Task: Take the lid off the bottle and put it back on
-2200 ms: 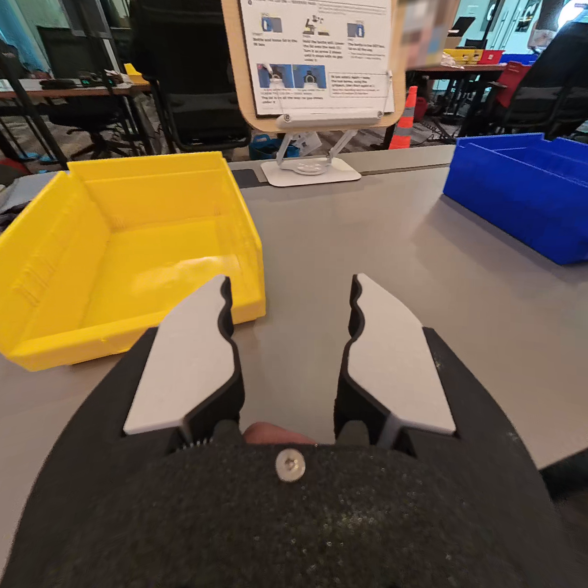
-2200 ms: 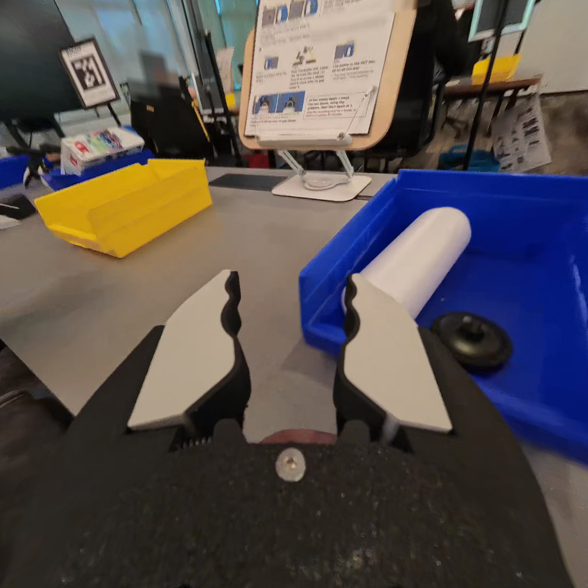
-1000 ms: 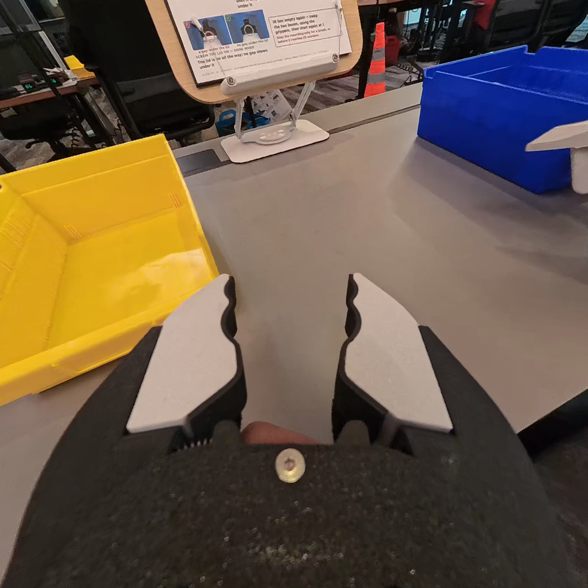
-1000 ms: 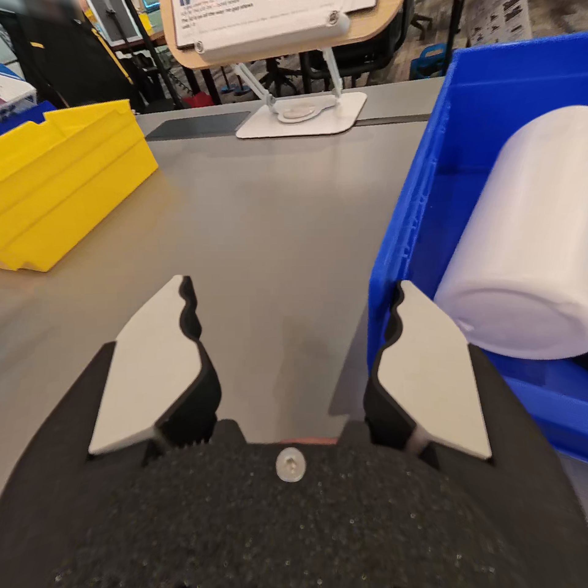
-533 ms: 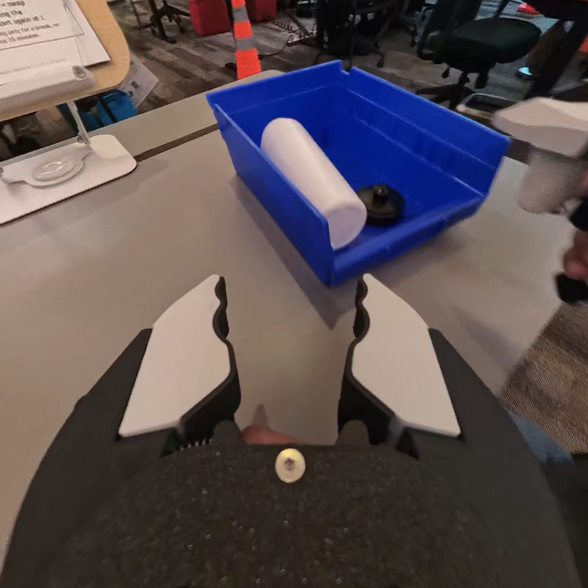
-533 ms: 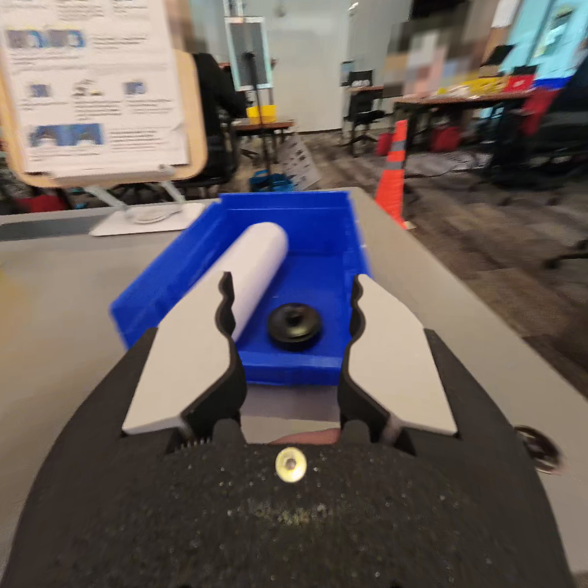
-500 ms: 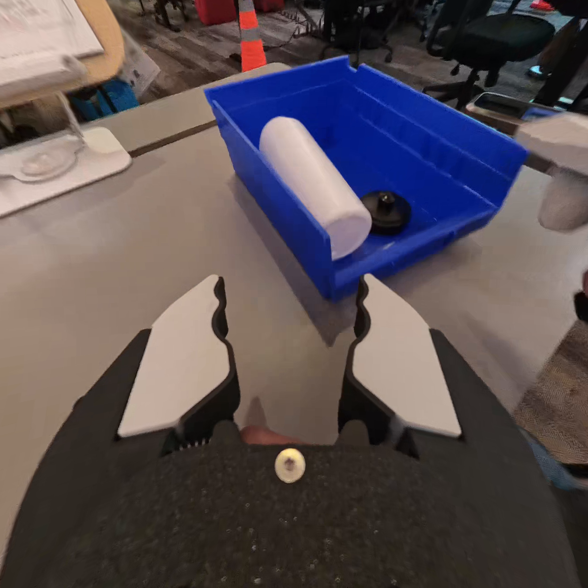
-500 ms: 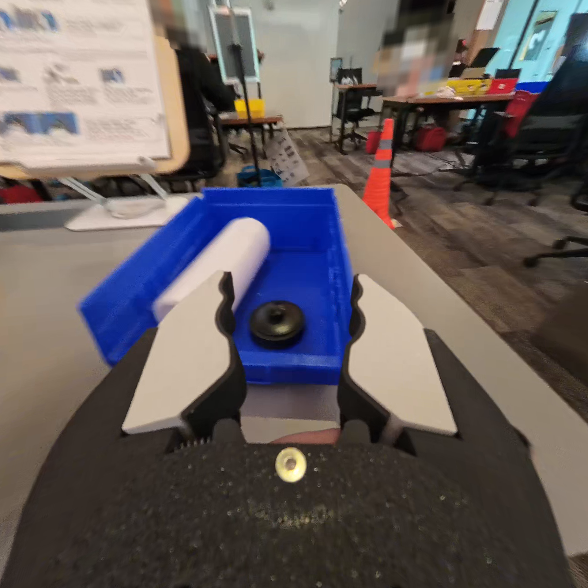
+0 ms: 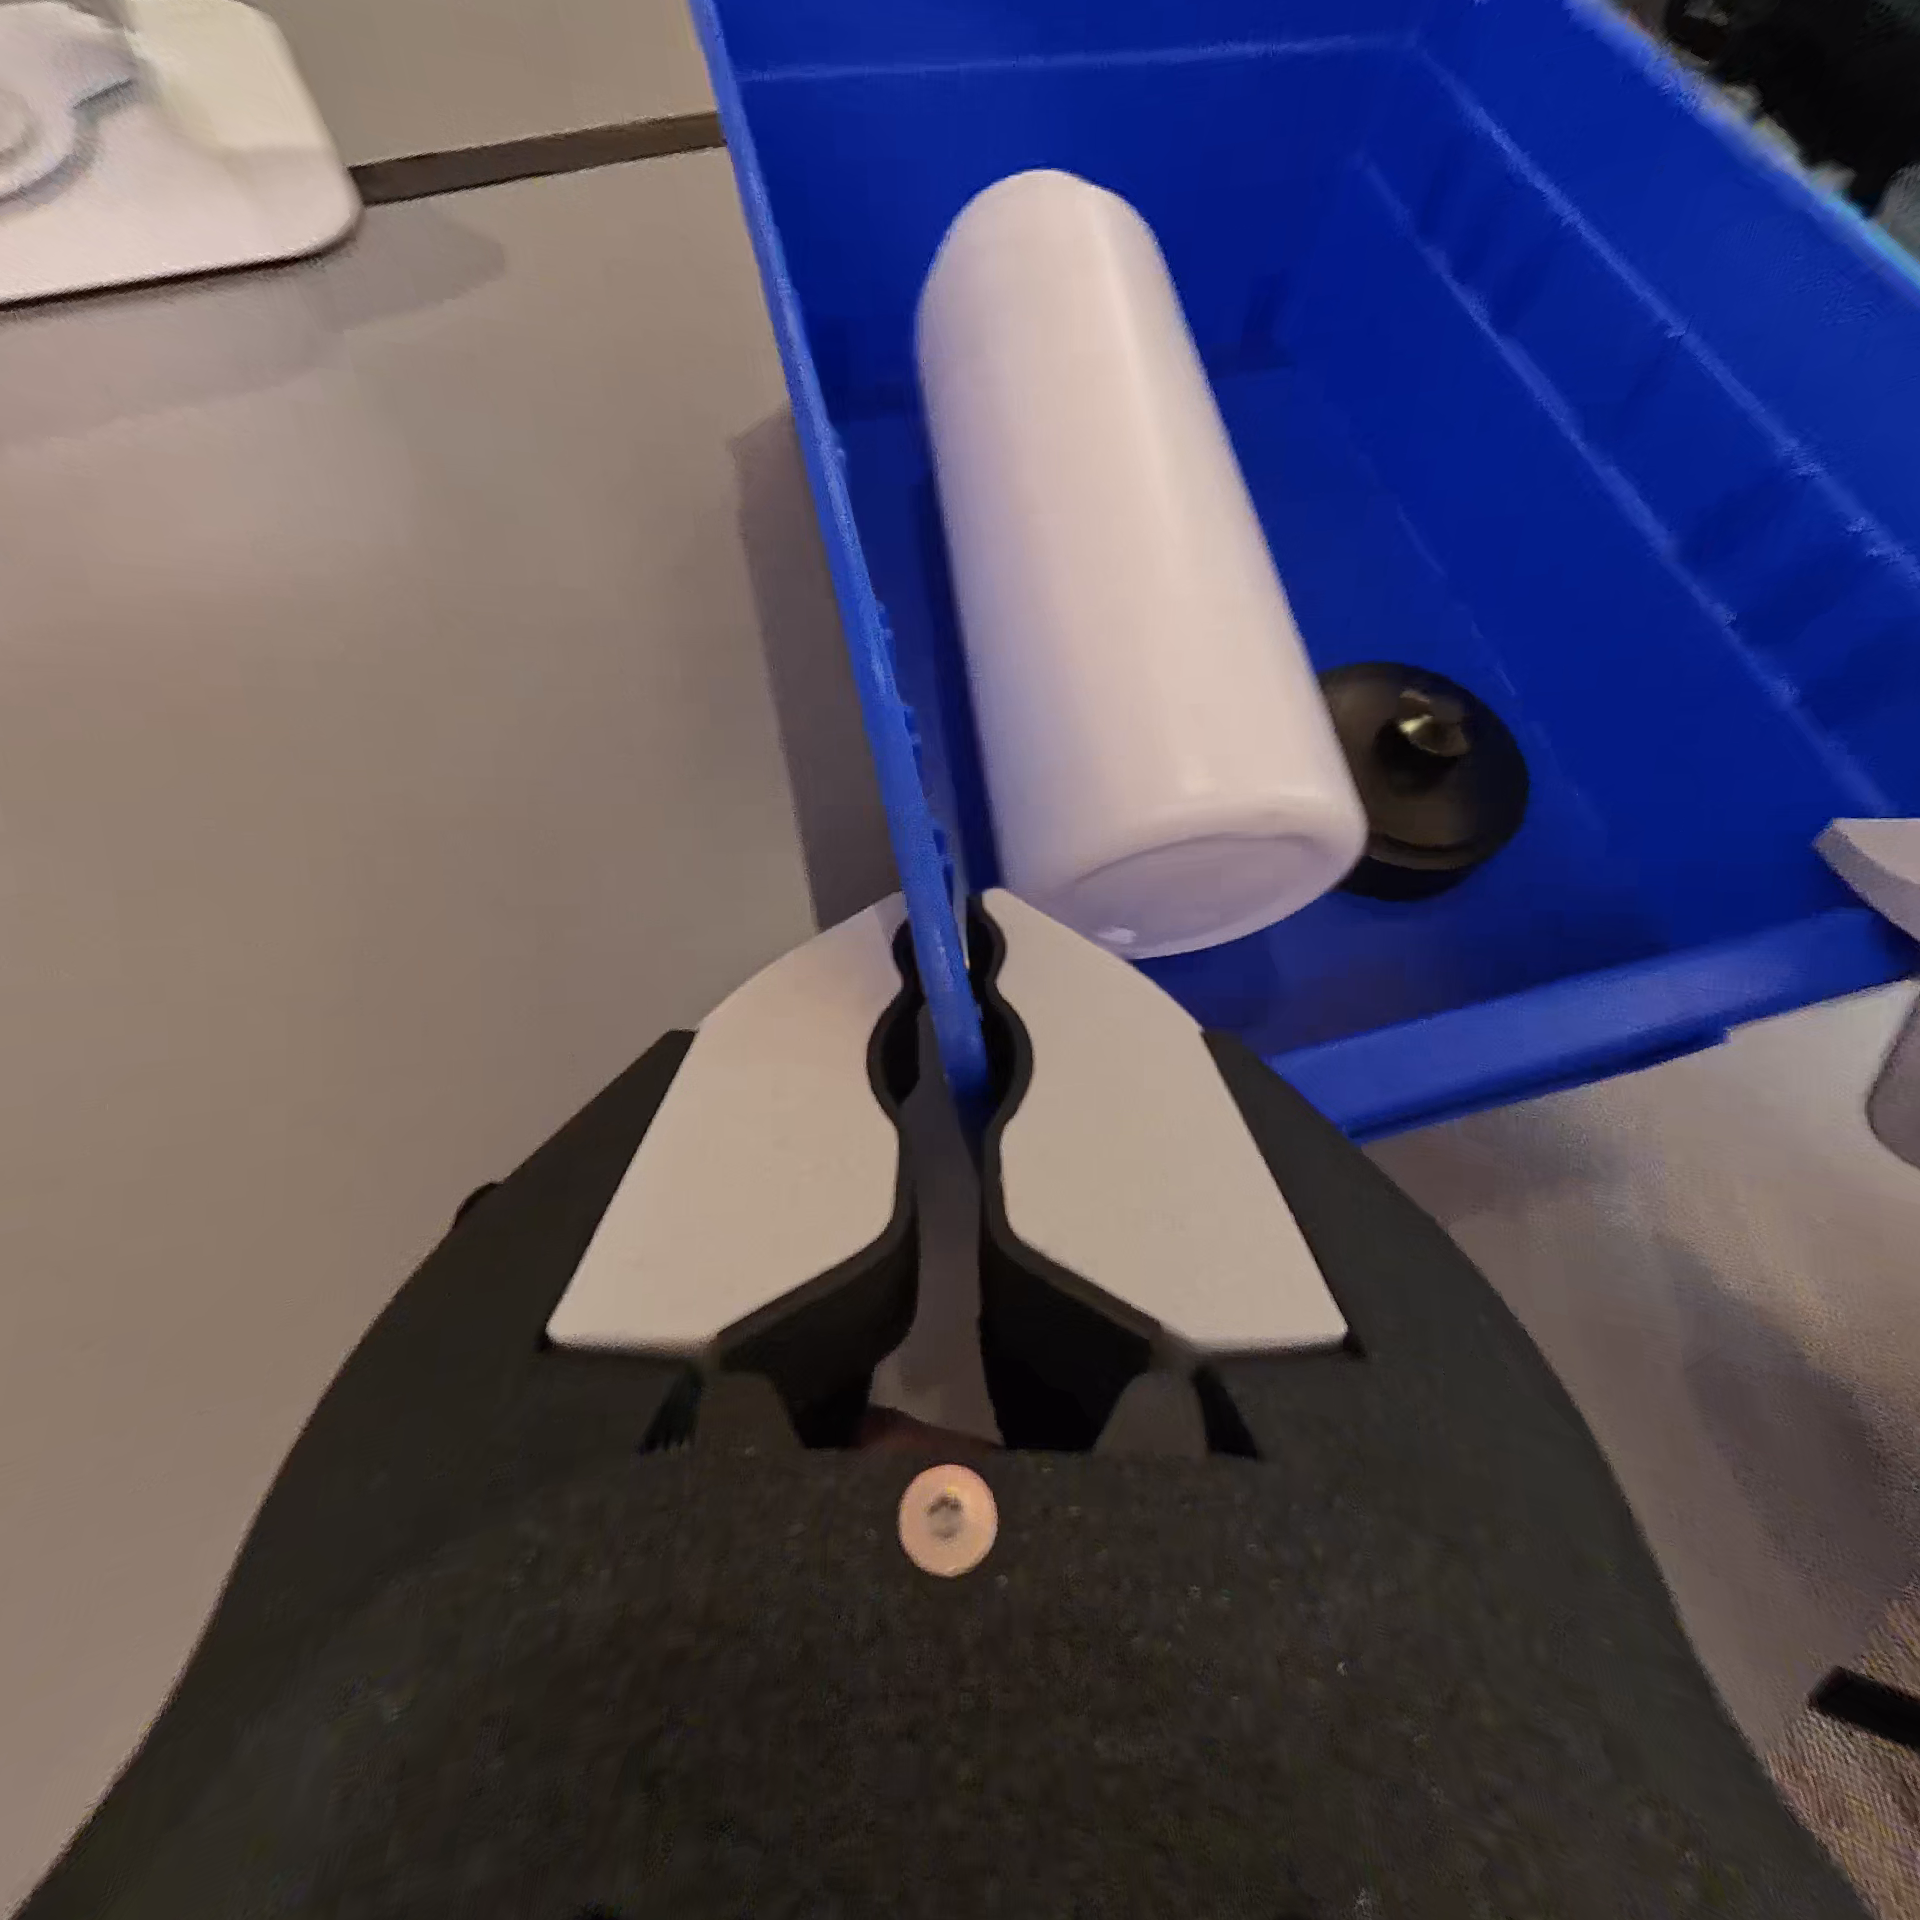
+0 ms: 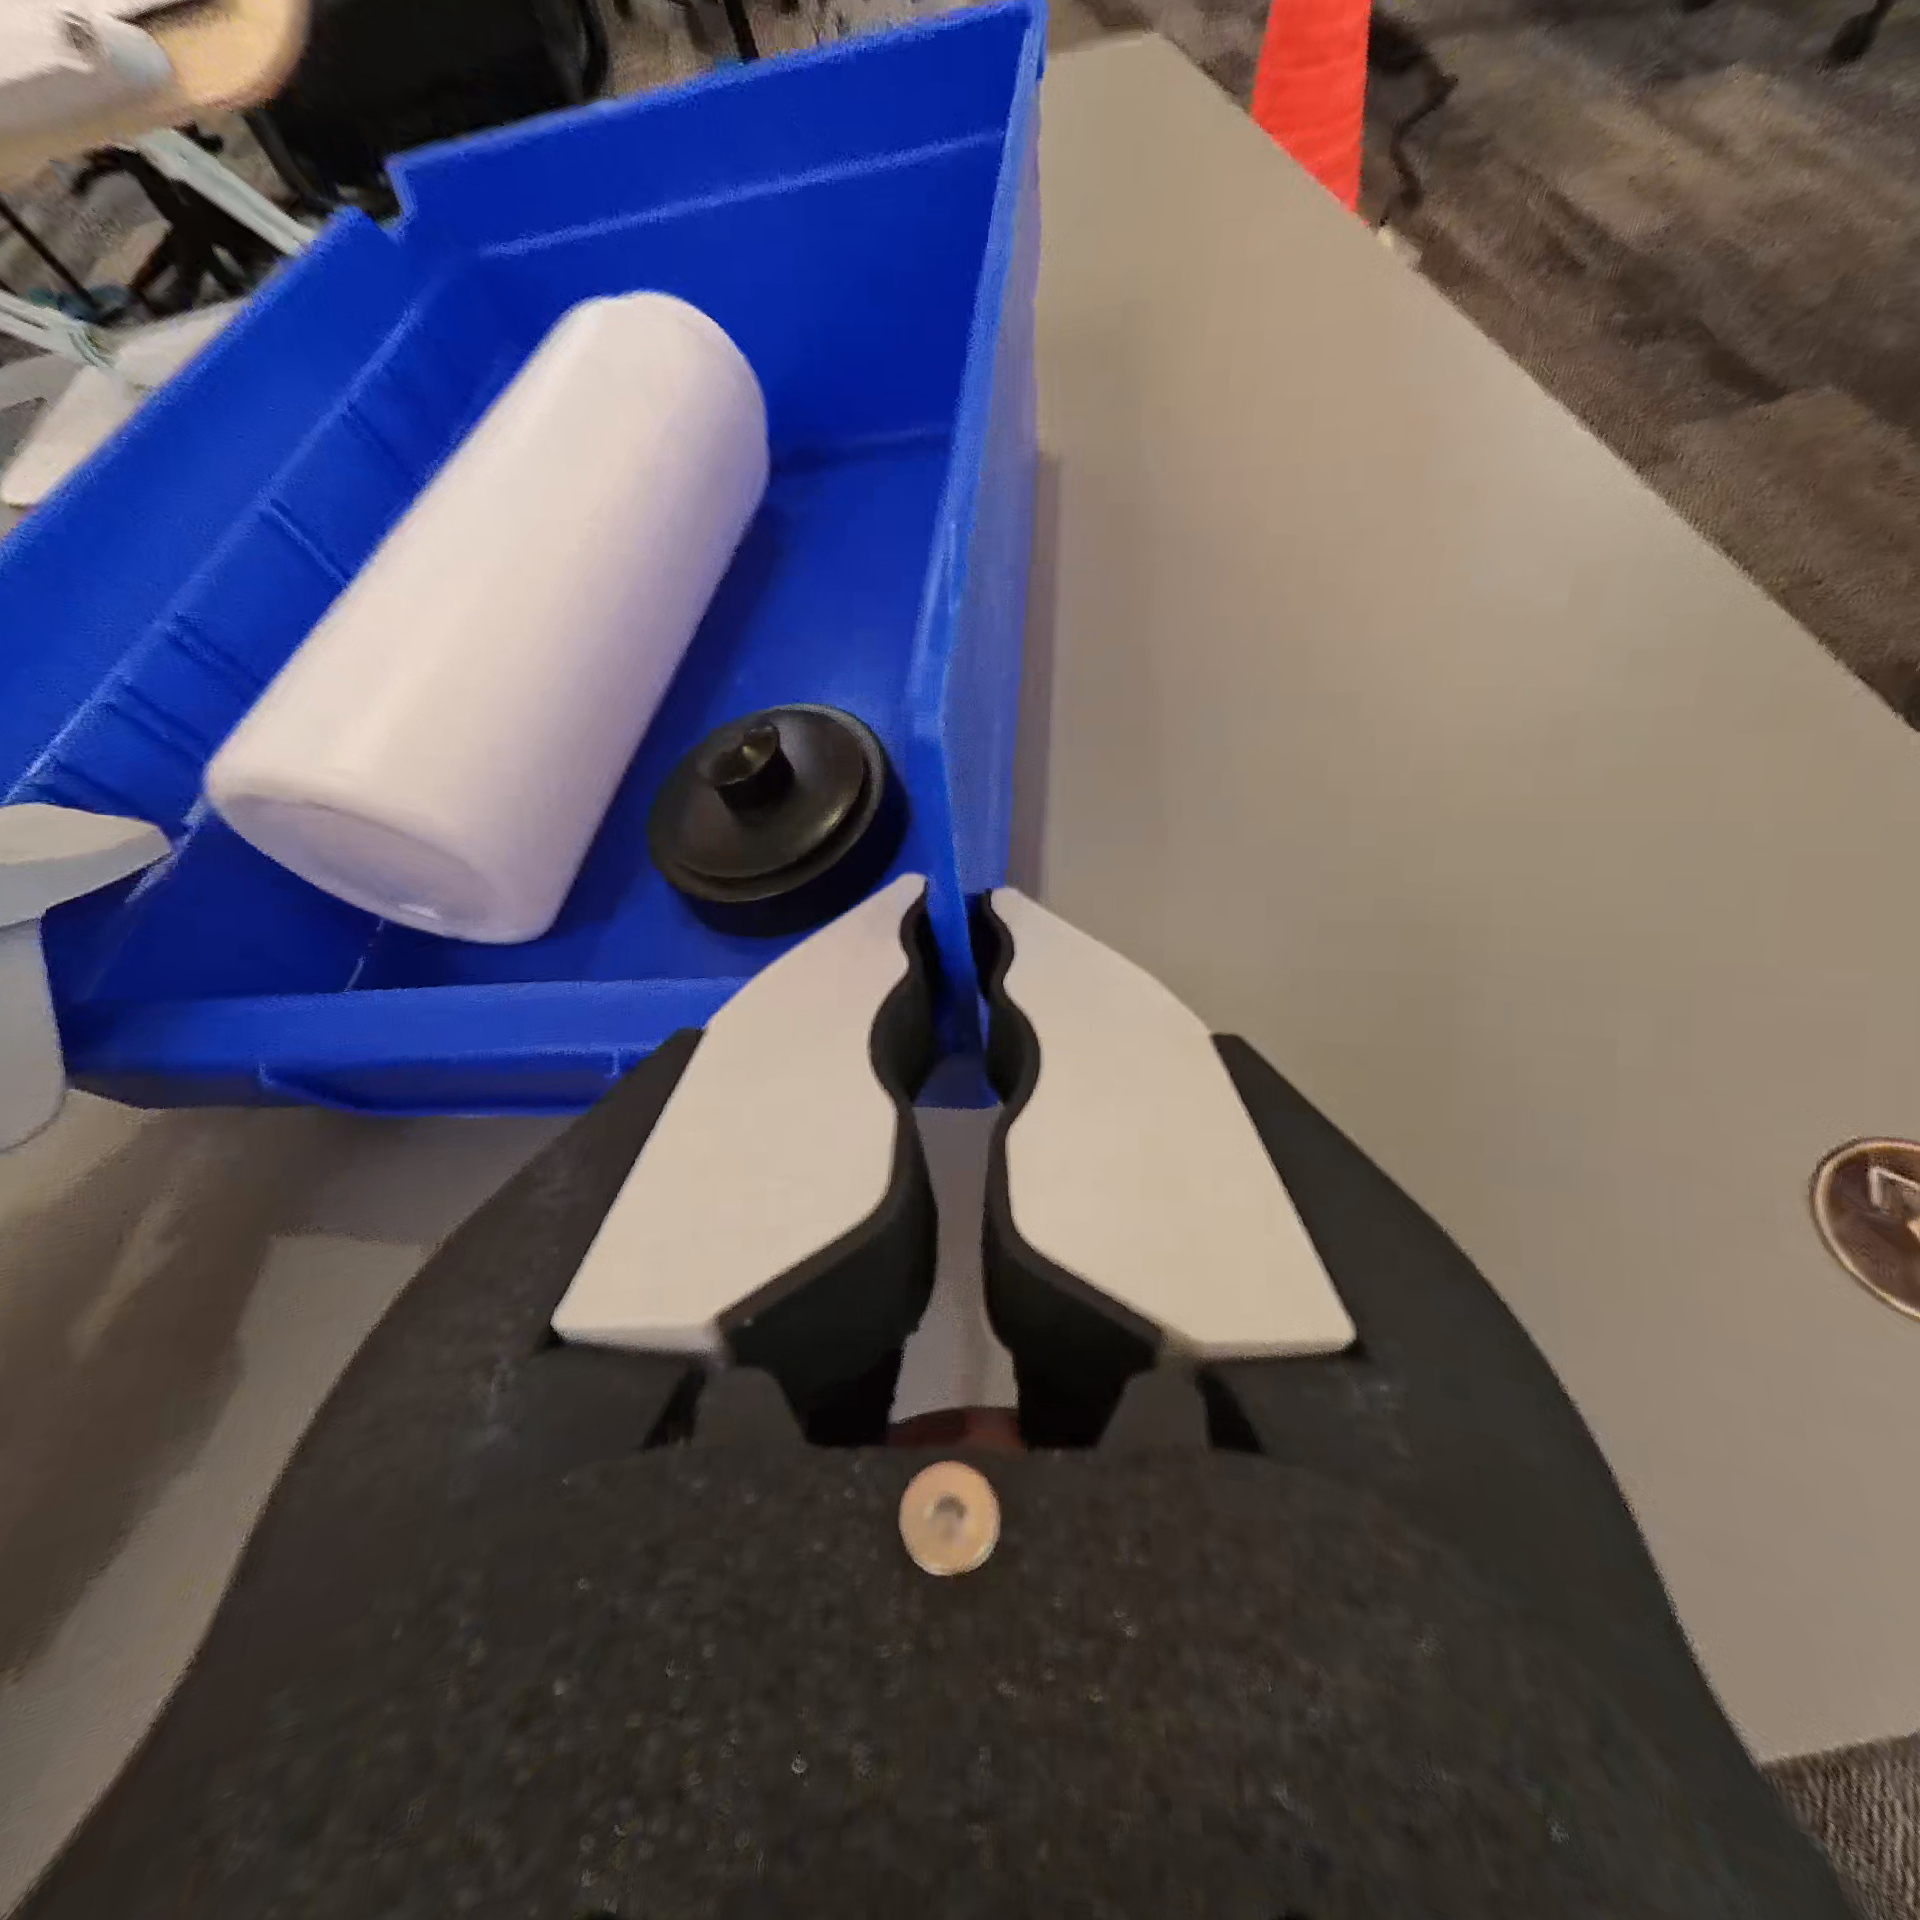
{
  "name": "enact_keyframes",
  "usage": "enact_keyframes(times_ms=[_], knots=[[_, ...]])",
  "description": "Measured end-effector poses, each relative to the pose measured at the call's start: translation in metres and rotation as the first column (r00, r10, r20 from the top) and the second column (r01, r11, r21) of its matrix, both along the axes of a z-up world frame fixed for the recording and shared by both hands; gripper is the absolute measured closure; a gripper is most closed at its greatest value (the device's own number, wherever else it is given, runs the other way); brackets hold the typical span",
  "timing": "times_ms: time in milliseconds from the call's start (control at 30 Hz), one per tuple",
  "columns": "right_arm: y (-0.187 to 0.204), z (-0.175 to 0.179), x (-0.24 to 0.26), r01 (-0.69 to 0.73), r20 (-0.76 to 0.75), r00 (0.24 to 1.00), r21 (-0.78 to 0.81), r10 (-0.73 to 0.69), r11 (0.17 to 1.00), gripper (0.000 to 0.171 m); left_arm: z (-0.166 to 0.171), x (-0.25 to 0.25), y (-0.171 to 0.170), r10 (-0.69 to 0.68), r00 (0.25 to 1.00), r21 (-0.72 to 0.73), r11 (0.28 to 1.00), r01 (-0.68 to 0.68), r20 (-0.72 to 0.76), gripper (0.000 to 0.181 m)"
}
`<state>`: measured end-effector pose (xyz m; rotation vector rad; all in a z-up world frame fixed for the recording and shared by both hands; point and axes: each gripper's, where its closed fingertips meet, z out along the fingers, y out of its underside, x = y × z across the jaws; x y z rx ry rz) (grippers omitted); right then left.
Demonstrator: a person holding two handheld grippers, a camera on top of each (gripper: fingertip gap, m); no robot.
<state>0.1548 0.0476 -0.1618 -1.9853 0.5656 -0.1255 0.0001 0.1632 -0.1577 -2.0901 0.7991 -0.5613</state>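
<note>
Workshop or lab, grey worktable, blue parts bin, orange cone

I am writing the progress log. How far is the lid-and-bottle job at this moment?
Done: the black lid already lies off the white bottle, both inside the blue bin. In hand: the left gripper and right gripper each pinch a bin side wall. Left: picking up bottle and lid, screwing the lid on.

Grey table bearing blue bin, white stand base
</note>
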Motion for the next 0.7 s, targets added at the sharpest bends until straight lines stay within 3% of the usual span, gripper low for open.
enact_keyframes(times_ms=[300,500,633,700], knots=[[0.08,0.037,-0.114,-0.193,0.077,0.979,0.094,0.187,0.977,0.166,0.046,-0.136,0.055,0.203,0.979,0.127,0.972,-0.2,-0.017,0.177],[0.13,0.018,-0.19,-0.328,0.072,0.943,0.019,0.326,0.945,0.166,0.018,-0.218,0.078,0.316,0.948,0.081,0.947,-0.311,-0.05,0.177],[0.137,-0.016,-0.217,-0.397,0.016,0.916,-0.082,0.4,0.914,0.166,-0.005,-0.242,0.084,0.334,0.938,0.09,0.941,-0.326,-0.093,0.177],[0.139,-0.018,-0.22,-0.402,0.031,0.914,-0.053,0.404,0.914,0.166,-0.005,-0.242,0.084,0.32,0.945,0.097,0.945,-0.313,-0.063,0.176]])
